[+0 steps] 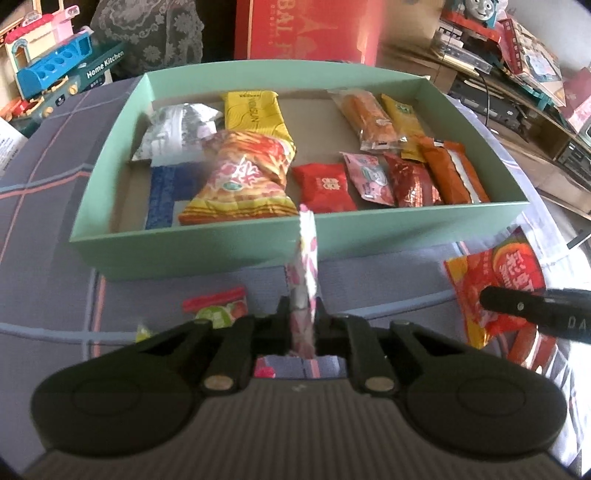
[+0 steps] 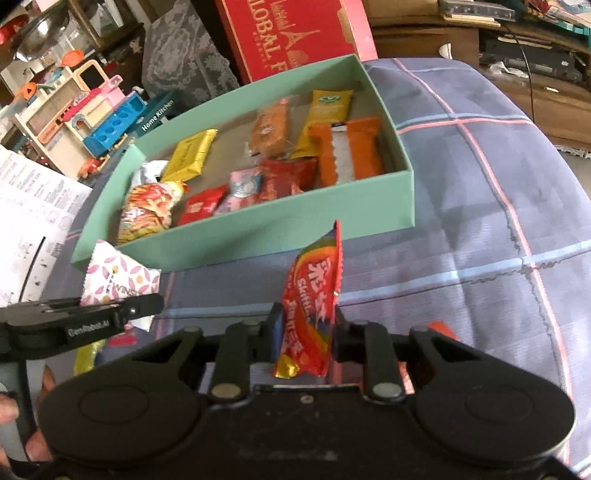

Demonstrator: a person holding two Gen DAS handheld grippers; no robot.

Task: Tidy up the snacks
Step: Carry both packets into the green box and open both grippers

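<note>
A mint-green box (image 1: 207,243) (image 2: 258,236) holds several snack packets on a plaid cloth. My left gripper (image 1: 303,314) is shut on a white packet with pink petals (image 1: 304,280), held edge-on just in front of the box; the same packet shows in the right wrist view (image 2: 118,277). My right gripper (image 2: 308,325) is shut on a red Skittles bag (image 2: 314,302), held upright in front of the box; the bag also shows in the left wrist view (image 1: 495,280) with the right gripper's finger (image 1: 517,306) on it.
A small green-and-red candy packet (image 1: 218,310) lies loose on the cloth below the left gripper. A red gift box (image 1: 310,29) stands behind the green box. Toys (image 1: 55,77) crowd the left, a printed sheet (image 2: 33,206) lies at left, cluttered shelves at right.
</note>
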